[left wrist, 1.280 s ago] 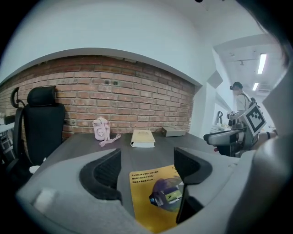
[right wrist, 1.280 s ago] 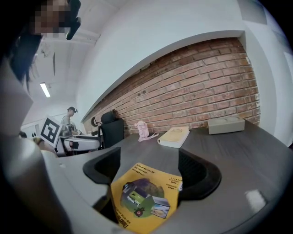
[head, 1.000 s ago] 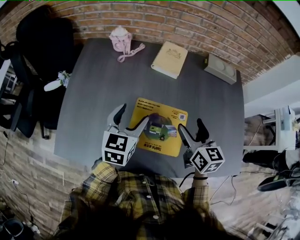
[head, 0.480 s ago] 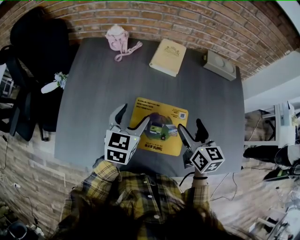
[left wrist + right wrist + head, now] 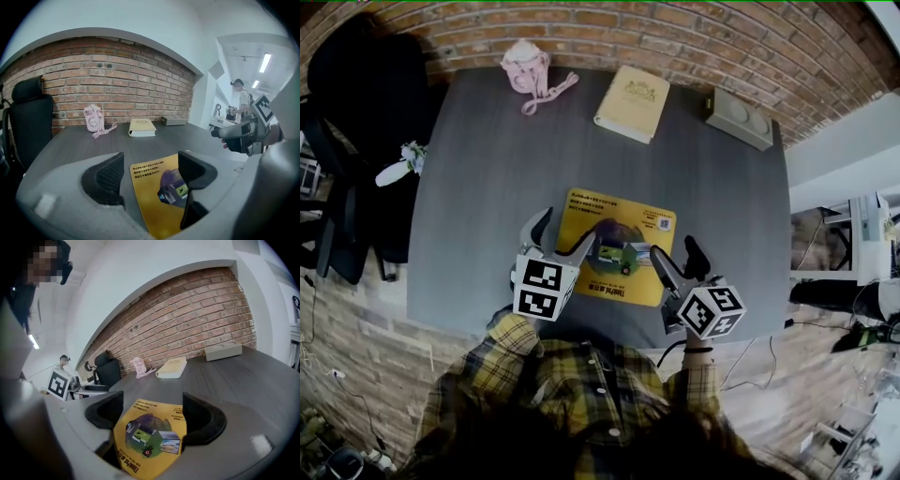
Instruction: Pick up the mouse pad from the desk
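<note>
A yellow mouse pad (image 5: 617, 245) with a printed picture lies flat on the dark grey desk (image 5: 487, 178), near its front edge. My left gripper (image 5: 563, 235) hovers open over the pad's left edge; in the left gripper view the pad (image 5: 157, 197) shows between the spread jaws. My right gripper (image 5: 675, 256) stands open at the pad's right edge, and its own view shows the pad (image 5: 150, 434) between its jaws. Neither gripper holds anything.
At the desk's back lie a pink phone-shaped toy with a cord (image 5: 527, 70), a cream book (image 5: 631, 103) and a grey box (image 5: 741, 118). A black office chair (image 5: 356, 103) stands left of the desk. A brick wall (image 5: 609, 28) runs behind.
Both grippers stay about where they were over the pad's two sides. The head view has shifted slightly, so the desk sits a little higher in the picture.
</note>
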Available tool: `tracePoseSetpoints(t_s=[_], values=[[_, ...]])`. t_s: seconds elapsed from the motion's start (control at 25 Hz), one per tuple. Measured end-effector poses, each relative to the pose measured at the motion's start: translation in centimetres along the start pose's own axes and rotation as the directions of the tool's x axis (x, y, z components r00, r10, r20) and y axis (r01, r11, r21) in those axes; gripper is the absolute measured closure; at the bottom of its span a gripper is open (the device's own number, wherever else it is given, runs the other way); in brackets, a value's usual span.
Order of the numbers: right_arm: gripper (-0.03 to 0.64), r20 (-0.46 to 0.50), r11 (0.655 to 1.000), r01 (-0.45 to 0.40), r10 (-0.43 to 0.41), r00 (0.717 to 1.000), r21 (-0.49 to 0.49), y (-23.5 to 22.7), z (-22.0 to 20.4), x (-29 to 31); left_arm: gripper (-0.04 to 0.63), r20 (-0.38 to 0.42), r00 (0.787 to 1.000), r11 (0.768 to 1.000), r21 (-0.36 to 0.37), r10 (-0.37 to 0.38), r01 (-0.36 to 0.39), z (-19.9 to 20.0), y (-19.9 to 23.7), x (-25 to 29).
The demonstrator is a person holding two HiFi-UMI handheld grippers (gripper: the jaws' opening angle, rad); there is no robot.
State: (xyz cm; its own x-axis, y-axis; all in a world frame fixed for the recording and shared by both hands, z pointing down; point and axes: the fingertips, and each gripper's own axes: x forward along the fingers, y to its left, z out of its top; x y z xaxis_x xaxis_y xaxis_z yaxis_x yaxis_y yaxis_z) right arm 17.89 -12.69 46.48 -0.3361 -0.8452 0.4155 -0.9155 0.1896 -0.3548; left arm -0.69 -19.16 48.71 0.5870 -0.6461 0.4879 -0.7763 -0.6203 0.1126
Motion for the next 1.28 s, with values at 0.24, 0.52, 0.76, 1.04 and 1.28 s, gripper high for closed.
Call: tracePoseSetpoints(t_s=[0.24,0.52,0.76,1.04,1.28], values=[[0.244,-0.031,0.995,-0.004,0.007,0.999,0.1,-1.2,-1.8,0.5,0.241,-0.073,0.997,1.0,-0.003,-0.011,0.011,-2.6,0.0,1.6],[0.245,-0.079,0.981,0.002,0.014,0.997,0.194,-2.6,-4.4,1.3,0.241,-0.159,0.987,1.0,-0.014,-0.012,0.01,-5.9,0.4,3.1],[0.245,-0.113,0.968,0.002,0.027,0.993,0.251,-3.5,-6.2,1.8,0.241,-0.218,0.976,1.0,-0.028,-0.005,-0.001,-8.4,0.7,4.0],[0.245,-0.149,0.952,-0.001,0.049,0.988,0.305,-4.3,-7.9,2.1,0.241,-0.265,0.964,0.999,-0.037,-0.002,-0.008,-10.9,0.9,4.9],[0.245,-0.157,0.939,0.004,0.053,0.986,0.344,-5.2,-8.6,1.8,0.241,-0.299,0.954,0.998,-0.052,0.001,-0.017,-12.3,1.0,5.2]])
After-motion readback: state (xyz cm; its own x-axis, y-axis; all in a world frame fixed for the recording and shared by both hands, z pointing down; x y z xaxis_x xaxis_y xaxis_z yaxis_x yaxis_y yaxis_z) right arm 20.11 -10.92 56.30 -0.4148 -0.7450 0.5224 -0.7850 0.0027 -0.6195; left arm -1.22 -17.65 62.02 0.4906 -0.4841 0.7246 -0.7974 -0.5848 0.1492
